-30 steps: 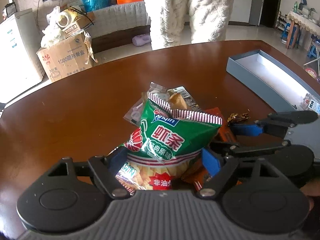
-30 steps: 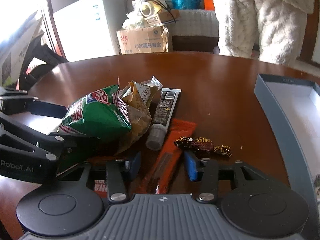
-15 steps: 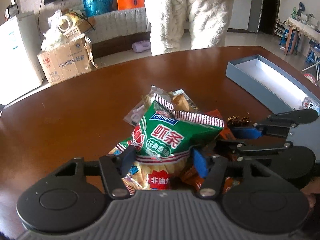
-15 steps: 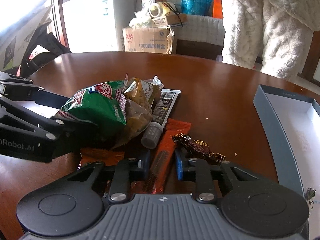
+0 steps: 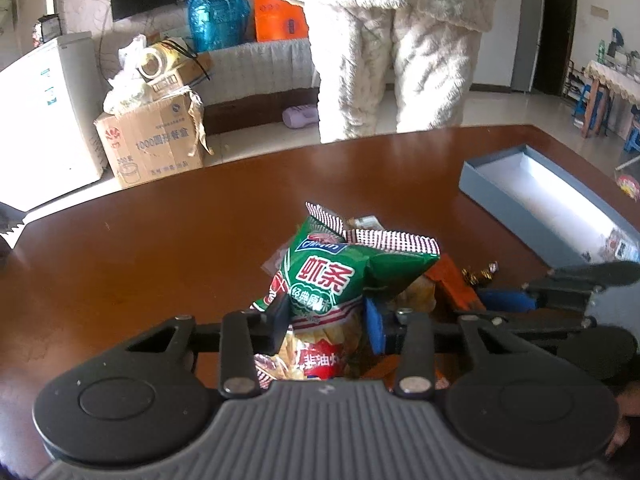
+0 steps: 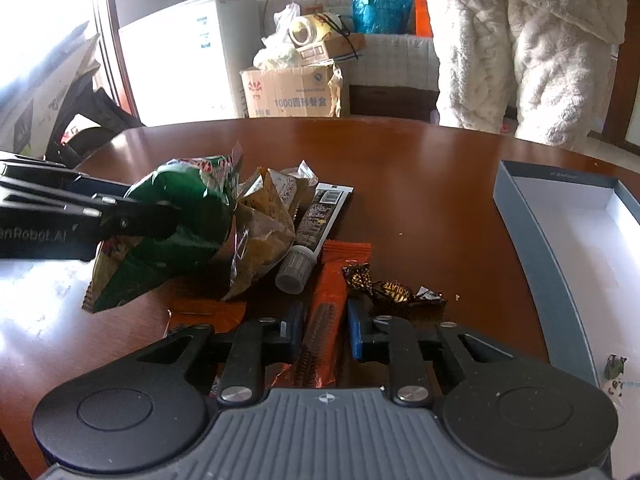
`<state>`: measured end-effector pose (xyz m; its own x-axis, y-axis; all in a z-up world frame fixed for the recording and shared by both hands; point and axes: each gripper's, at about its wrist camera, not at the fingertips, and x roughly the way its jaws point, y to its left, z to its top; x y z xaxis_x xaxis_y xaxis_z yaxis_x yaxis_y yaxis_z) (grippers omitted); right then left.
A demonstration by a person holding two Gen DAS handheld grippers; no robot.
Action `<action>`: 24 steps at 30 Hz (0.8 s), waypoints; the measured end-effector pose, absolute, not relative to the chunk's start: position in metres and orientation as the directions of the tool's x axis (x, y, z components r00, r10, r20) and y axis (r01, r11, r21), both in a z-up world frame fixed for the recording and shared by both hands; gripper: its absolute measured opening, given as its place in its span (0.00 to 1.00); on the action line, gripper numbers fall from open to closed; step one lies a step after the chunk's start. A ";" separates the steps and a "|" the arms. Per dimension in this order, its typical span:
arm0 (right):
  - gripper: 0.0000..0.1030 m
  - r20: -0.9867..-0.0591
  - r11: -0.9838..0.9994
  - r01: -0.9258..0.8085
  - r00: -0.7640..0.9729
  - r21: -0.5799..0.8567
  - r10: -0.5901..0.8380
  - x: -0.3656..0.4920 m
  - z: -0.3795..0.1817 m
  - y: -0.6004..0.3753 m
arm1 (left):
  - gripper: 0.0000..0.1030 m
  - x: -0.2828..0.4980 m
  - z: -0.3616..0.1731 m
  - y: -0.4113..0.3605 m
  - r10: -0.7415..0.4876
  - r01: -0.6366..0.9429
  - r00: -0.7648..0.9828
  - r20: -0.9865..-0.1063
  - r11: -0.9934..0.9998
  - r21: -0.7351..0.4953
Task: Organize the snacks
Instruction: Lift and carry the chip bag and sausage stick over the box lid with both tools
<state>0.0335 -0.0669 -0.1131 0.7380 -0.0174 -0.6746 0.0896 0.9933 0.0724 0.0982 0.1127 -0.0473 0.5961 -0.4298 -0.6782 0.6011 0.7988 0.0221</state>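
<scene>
A pile of snacks lies on the brown table (image 5: pixel 160 240). The jaws of my left gripper (image 5: pixel 326 318) are closing on the green shrimp-stick bag (image 5: pixel 332 276), and both pads pinch its lower half. In the right wrist view the green bag (image 6: pixel 184 216) hangs tilted above the table. My right gripper (image 6: pixel 326 330) is closing too, its pads against the sides of an orange snack bar (image 6: pixel 332 280) that lies flat. Beside the bar are a gold-brown wrapped candy (image 6: pixel 392 290), a black tube (image 6: pixel 320 216) and a clear bag of yellow snacks (image 6: pixel 264 236).
An open grey-blue box (image 6: pixel 520 216) with a white inside stands at the table's right. A person in white fluffy clothes (image 5: pixel 400 40) stands beyond the far edge. A cardboard box (image 5: pixel 152 144) and a white appliance (image 5: pixel 48 112) stand on the floor behind.
The left jaws narrowed onto the green bag, which now sits crumpled and raised. The right jaws drew in around the orange bar. Neither hand shifted much.
</scene>
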 end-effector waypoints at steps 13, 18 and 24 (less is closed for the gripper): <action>0.24 -0.634 0.994 0.070 0.773 0.089 0.002 0.021 -0.088 -0.070 | 0.34 0.089 -0.022 0.096 -0.444 0.601 0.616 -0.651 0.799 0.023; 0.24 -0.609 0.994 0.071 0.793 0.081 -0.007 0.016 -0.073 -0.075 | 0.34 0.085 -0.016 0.085 -0.447 0.606 0.612 -0.652 0.795 0.023; 0.24 -0.595 0.993 0.099 0.803 0.070 -0.038 0.007 -0.060 -0.092 | 0.33 0.078 -0.011 0.069 -0.455 0.614 0.605 -0.653 0.789 0.020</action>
